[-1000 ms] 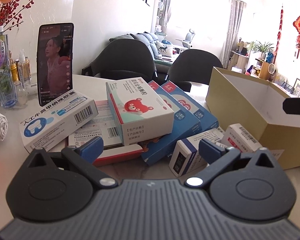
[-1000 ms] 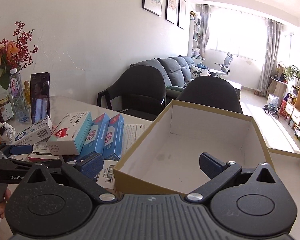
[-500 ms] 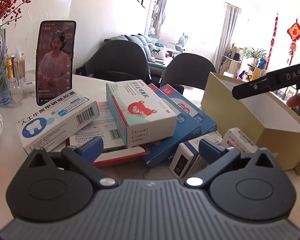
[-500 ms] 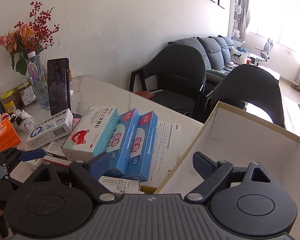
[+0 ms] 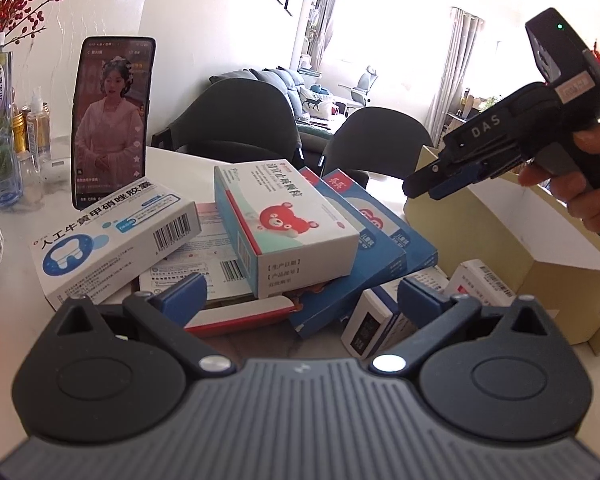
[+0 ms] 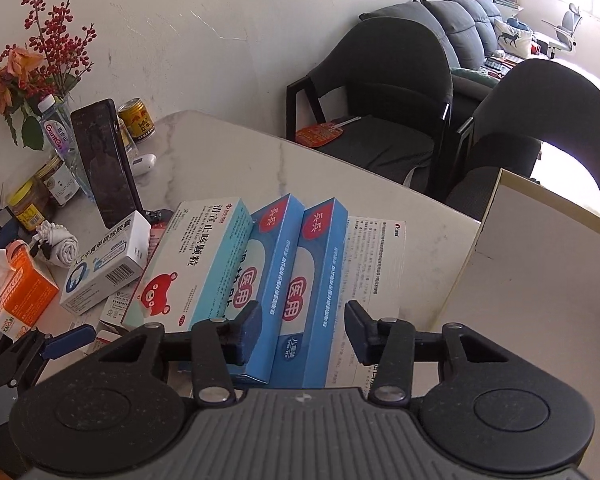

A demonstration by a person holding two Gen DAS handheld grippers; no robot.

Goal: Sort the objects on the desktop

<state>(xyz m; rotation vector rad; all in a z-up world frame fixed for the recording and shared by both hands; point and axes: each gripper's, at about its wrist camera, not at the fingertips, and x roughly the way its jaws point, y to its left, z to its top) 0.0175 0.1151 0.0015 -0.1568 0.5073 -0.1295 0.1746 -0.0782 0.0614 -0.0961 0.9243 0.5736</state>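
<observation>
Blue box point(image 6: 318, 280) sits between the closing right claw point(image 6: 302, 330) (left claw point(image 5: 298, 294) released).

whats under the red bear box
The red bear box lies on a blue box and on flat white packs with barcodes; a red-edged pack sticks out below. What lies under its middle is covered.

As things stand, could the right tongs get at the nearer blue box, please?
Probably yes: the right tongs hover just above the blue box, closing with nothing gripped, and nothing lies over it.
</observation>
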